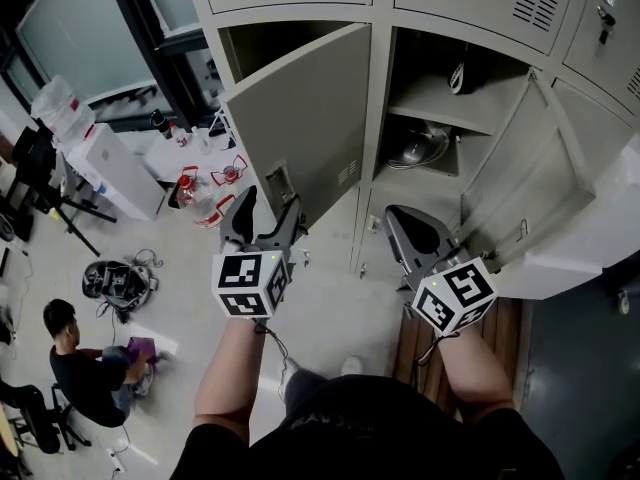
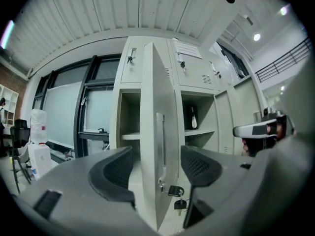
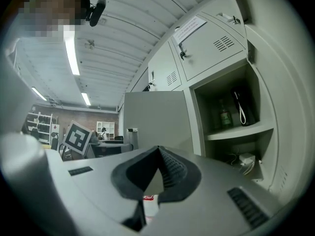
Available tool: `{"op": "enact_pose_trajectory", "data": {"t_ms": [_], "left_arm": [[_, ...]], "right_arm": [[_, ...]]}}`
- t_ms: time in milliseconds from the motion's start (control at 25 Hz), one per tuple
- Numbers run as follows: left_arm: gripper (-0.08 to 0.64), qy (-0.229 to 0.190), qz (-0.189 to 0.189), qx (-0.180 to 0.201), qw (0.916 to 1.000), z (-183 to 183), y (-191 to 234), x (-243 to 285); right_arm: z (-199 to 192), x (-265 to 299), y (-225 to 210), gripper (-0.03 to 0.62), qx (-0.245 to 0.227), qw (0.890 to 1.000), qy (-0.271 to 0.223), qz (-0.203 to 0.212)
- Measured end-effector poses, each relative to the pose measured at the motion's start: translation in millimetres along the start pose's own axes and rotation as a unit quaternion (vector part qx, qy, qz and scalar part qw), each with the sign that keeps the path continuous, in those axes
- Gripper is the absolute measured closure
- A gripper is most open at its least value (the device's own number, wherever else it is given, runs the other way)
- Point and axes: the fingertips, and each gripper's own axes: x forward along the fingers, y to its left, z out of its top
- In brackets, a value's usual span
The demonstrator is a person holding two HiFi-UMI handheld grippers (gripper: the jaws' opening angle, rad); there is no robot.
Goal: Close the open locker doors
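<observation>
The left gripper (image 1: 268, 209) is straddling the free edge of the left door (image 1: 305, 118), jaws wide and not pressing on it. The right gripper (image 1: 410, 228), jaws together and empty, is hovering beside the open right door (image 1: 545, 168). The next move is likely swinging the left door shut.

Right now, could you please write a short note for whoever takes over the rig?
Left gripper: open, its jaws astride the free edge of the left locker door, with the pads not clamped on it.
Right gripper: shut and empty, held low beside the right locker door; I cannot tell whether it touches the door.
Doors: both stand open, swung out toward the person.
Done: neither door is closed yet.
Left: swing the left locker door shut, probably first since the gripper is already on it, then the right locker door.
</observation>
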Motion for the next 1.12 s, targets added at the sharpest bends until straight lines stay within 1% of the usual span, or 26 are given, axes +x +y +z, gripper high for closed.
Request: {"op": "enact_pose_trajectory", "data": {"t_ms": [80, 160, 200, 240, 320, 760, 1120], "left_arm": [[0.259, -0.001, 0.002, -0.001, 1.0000, 1.2, 3.6, 2.0], [0.289, 0.000, 0.005, -0.002, 1.0000, 0.8, 8.2, 3.8], [0.320, 0.000, 0.006, -0.003, 1.0000, 0.1, 10.3, 4.6], [0.369, 0.000, 0.004, -0.003, 1.0000, -0.6, 11.7, 5.5], [0.418, 0.001, -0.003, -0.004, 1.0000, -1.6, 13.4, 8.1], [0.420, 0.008, -0.053, -0.007, 0.9986, -1.1, 48.0, 29.4], [0.423, 0.017, -0.067, -0.006, 0.9976, -0.7, 81.2, 57.0]], "right_arm": [[0.1, 0.9, -1.1, 0.592, 0.001, 1.000, 0.001, -0.002], [0.0, 3.1, -1.8, 0.592, 0.001, 1.000, 0.001, -0.004], [-0.4, 4.7, -2.1, 0.592, 0.001, 1.000, 0.001, -0.005], [-0.8, 6.7, -2.3, 0.592, 0.002, 1.000, 0.001, -0.007], [-1.6, 12.1, -2.2, 0.592, 0.003, 1.000, 0.001, -0.010], [-1.3, 59.8, 9.1, 0.592, 0.007, 1.000, 0.004, -0.028], [-0.3, 90.5, 6.2, 0.592, 0.016, 0.998, 0.000, -0.053]]}}
